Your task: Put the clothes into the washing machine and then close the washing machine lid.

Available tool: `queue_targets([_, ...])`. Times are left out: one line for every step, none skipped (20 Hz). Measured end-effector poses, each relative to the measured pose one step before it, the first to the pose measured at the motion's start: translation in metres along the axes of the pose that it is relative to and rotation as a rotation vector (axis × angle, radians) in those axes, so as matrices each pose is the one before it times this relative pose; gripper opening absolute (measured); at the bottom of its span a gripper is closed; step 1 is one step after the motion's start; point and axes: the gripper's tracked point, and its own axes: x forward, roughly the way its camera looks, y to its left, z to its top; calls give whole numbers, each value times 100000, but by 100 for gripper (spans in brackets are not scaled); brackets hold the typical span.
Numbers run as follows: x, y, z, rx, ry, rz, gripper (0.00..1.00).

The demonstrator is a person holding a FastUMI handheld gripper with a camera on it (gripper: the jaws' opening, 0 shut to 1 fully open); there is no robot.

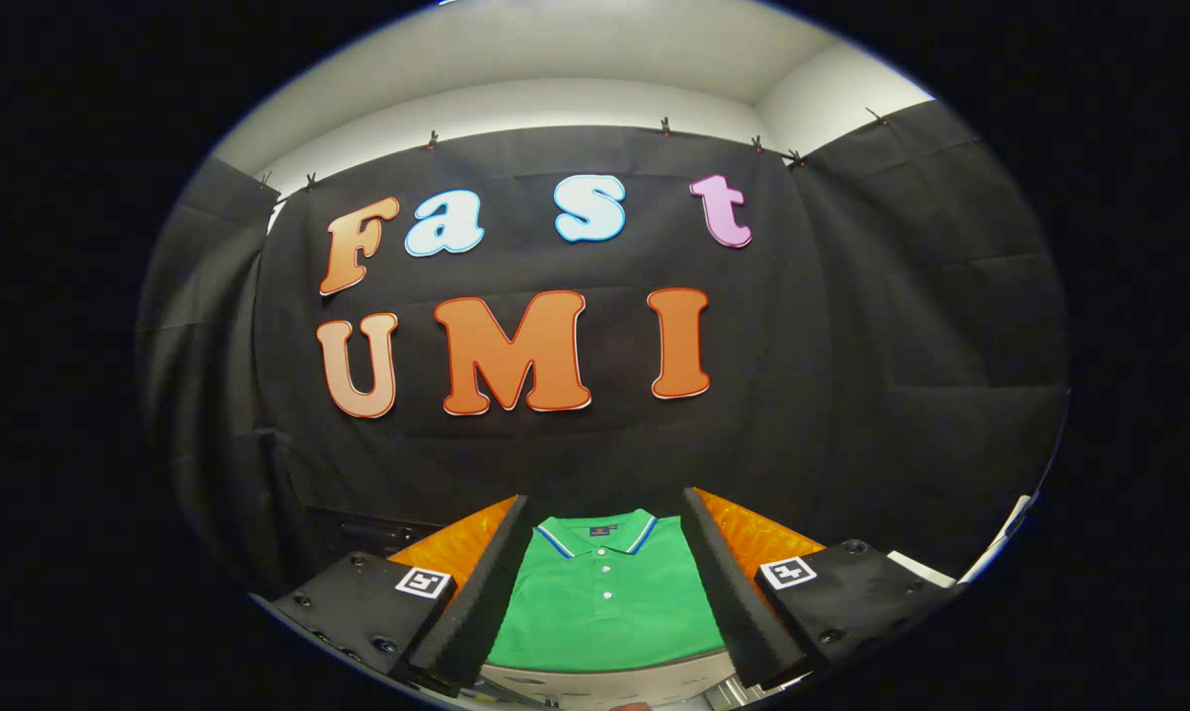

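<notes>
A folded green polo shirt [604, 607] with a striped collar and white buttons lies flat on a pale surface [604, 686], seen between my two fingers and below them. My gripper [604, 513] is open, its fingers spread to either side of the shirt and not touching it. Nothing is held between the fingers.
The black cloth wall [851, 395] of the booth rises just beyond the shirt. A white edge [999, 543] shows past the right finger, low down.
</notes>
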Motion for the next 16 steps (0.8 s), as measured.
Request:
queue_targets([1516,-183,-6,48,2077,242,98])
queue_targets([1603,-306,-162,-1096,2513,-172,98])
queue_targets([1575,-261,-105,-1423,2031,-514,98])
queue_targets([1457,-129,-279,-1320,2315,-51,98])
queue_targets([1780,15,-760,-771,3563,531,98])
queue_targets([1385,306,-673,-411,4383,1237,98])
queue_targets([1623,242,-1054,60,5315,1130,98])
queue_targets([1320,175,-985,256,5188,917,98])
queue_targets([1348,-113,-1085,-36,5705,731,98])
queue_targets([1273,-52,-1068,-292,6816,678,98])
queue_targets([1127,296,-836,171,4621,1204,98])
queue_targets([1110,14,-735,-201,4232,487,98])
queue_targets([544,-109,-340,424,2841,-90,98])
queue_targets([726,-44,-424,522,3004,483,98])
queue_targets([805,-200,-848,955,3669,-34,98])
queue_targets([618,-8,-811,767,4464,717,98])
